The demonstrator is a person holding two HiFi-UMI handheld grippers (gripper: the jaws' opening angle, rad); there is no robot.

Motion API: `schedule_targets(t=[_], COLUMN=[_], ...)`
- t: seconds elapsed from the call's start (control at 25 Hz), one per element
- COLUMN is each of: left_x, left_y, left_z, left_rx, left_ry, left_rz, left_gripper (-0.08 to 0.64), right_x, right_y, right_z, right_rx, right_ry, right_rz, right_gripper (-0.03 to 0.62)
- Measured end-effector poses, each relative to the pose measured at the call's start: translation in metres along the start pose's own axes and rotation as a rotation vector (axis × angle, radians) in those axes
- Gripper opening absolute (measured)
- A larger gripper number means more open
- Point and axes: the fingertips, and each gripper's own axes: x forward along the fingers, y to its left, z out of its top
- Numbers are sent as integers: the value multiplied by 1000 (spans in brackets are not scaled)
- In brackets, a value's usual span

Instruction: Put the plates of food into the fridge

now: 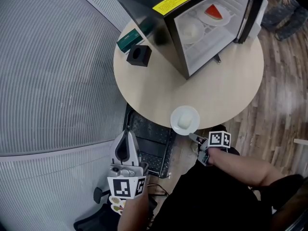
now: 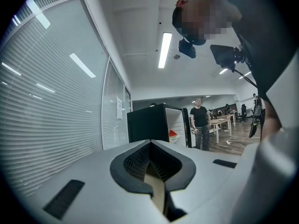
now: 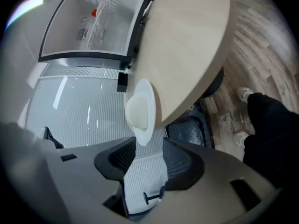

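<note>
A white plate with a pale round bun sits at the near edge of the round beige table. My right gripper is just off that edge, open, and nothing is pressed by its pads. In the right gripper view the plate has its rim just ahead of the gap of the right gripper. The black fridge stands open at the far side, with a watermelon plate and a plate of white food on its shelves. My left gripper hangs low at the left, off the table, jaws together and empty.
A black cube-shaped holder and a dark green box lie left of the fridge. The fridge door stands open at the right. A black chair base sits under the table's near edge. A person stands beyond the fridge.
</note>
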Motion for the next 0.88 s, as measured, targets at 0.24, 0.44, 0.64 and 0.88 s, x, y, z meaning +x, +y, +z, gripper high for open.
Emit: schedule_targets(t=[0.24,0.44,0.64,0.88], left_x=[0,-2,0,6], left_y=[0,0,1,-15], left_z=[-10,-19,-18,-21], left_rx=[21,15,14,-28], left_ry=[40,57,50,35], left_rz=[-11,-10,1,-39], left_gripper=[2,2,2,2], right_x=[23,31,31,9], right_y=[-3,-12,-6,-4], right_z=[13,18,12,9], right_rx=[95,148,104,47], right_ry=[-81,-113,-73,-37], right_rz=[91,114,139,149], right_gripper=[166,129,80,20])
